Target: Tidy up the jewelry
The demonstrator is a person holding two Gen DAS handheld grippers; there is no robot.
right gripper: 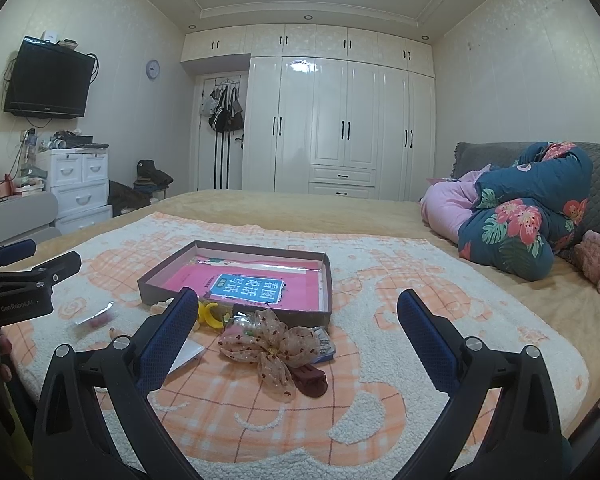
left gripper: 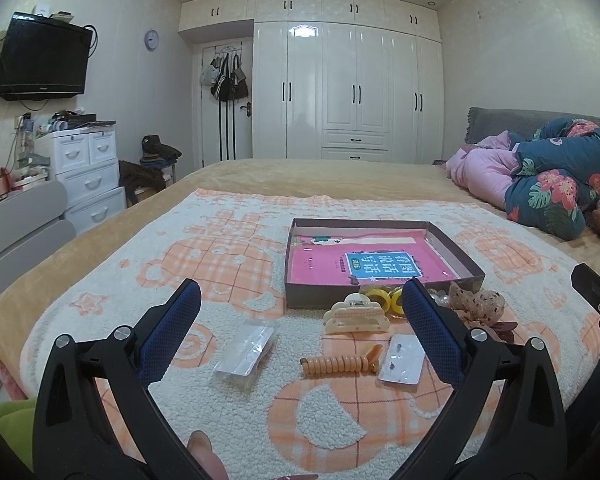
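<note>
Both the left tongs [left gripper: 300,320] and right tongs [right gripper: 298,320] hover spread and empty above the bed's blanket [left gripper: 228,432]. Nothing looks sorted yet: hair claw [left gripper: 356,314], coil tie [left gripper: 340,365] and bow clip [right gripper: 270,350] lie before the box [left gripper: 374,266], awaiting a first pinch.

Two hand-held grippers, left gripper [left gripper: 300,304] and right gripper [right gripper: 298,314]: black plastic frames, silver screws, blue textured finger pads [left gripper: 168,330] (white "CenRobot.AI" lettering on one body).
</note>
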